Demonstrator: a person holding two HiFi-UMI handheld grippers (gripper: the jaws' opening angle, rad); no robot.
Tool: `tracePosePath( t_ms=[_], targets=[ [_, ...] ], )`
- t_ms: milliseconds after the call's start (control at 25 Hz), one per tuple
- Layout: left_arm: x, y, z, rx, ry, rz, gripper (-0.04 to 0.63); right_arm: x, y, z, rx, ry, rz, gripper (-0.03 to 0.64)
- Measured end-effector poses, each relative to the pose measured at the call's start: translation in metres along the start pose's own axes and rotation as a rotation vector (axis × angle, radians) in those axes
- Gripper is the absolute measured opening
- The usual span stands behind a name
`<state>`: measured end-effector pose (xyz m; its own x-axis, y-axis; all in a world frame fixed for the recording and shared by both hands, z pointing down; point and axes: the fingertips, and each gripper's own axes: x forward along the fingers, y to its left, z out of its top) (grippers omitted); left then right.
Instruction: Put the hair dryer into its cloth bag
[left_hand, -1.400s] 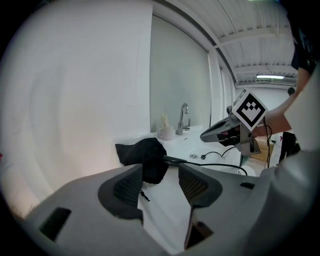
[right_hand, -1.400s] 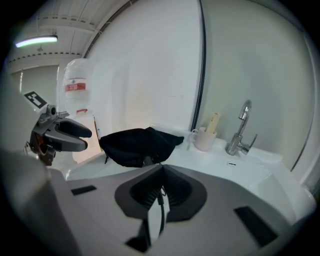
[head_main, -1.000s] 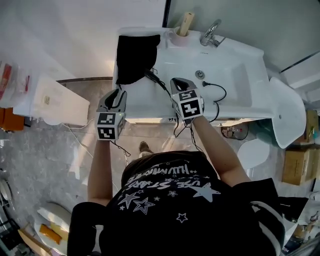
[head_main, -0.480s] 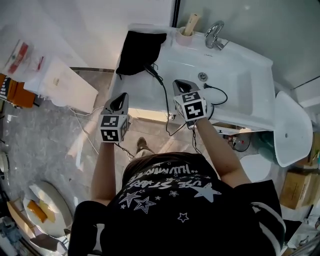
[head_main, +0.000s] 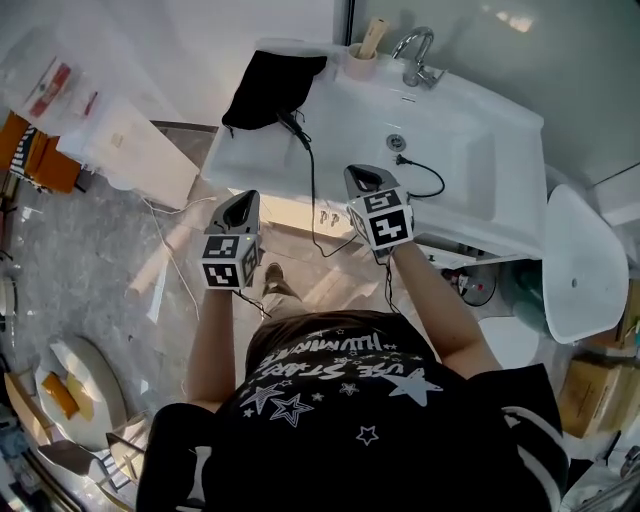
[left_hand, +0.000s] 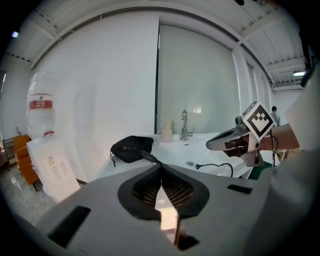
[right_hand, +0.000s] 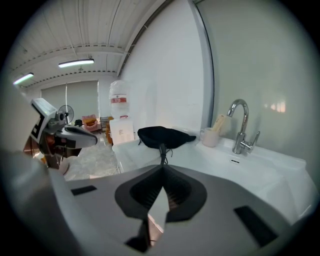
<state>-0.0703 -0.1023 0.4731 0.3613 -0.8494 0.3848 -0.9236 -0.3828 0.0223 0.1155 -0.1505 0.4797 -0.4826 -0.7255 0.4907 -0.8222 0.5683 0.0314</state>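
Note:
The black cloth bag (head_main: 272, 88) lies bulging on the left end of the white sink counter (head_main: 455, 185). A dark handle end (right_hand: 162, 150) sticks out of the bag's mouth. From there a black cord (head_main: 311, 180) hangs over the counter's front edge and loops back up to a plug (head_main: 399, 160) beside the drain. My left gripper (head_main: 243, 200) hovers over the floor in front of the counter, shut and empty. My right gripper (head_main: 362, 178) is at the counter's front edge, shut, holding nothing. Each gripper looks at the bag from a distance: bag (left_hand: 131, 148), bag (right_hand: 162, 135).
A faucet (head_main: 414, 58) and a cup (head_main: 361, 62) with a wooden handle in it stand at the back of the basin. A white cabinet with a water bottle (left_hand: 42, 107) stands left of the counter. A white toilet lid (head_main: 585, 265) is at the right.
Both grippers have drawn back from the counter toward the person, the left one away from the bag and out over the floor. The bag and cord lie where they were.

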Motion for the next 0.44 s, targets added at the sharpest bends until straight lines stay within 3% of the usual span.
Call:
tracePosePath(
  t_ms=[440],
  targets=[
    [-0.05, -0.068, -0.035, -0.048, -0.006, 0.063, 0.011, -0.06, 0.013, -0.043, -0.045, -0.026, 0.085, 0.006]
  ],
)
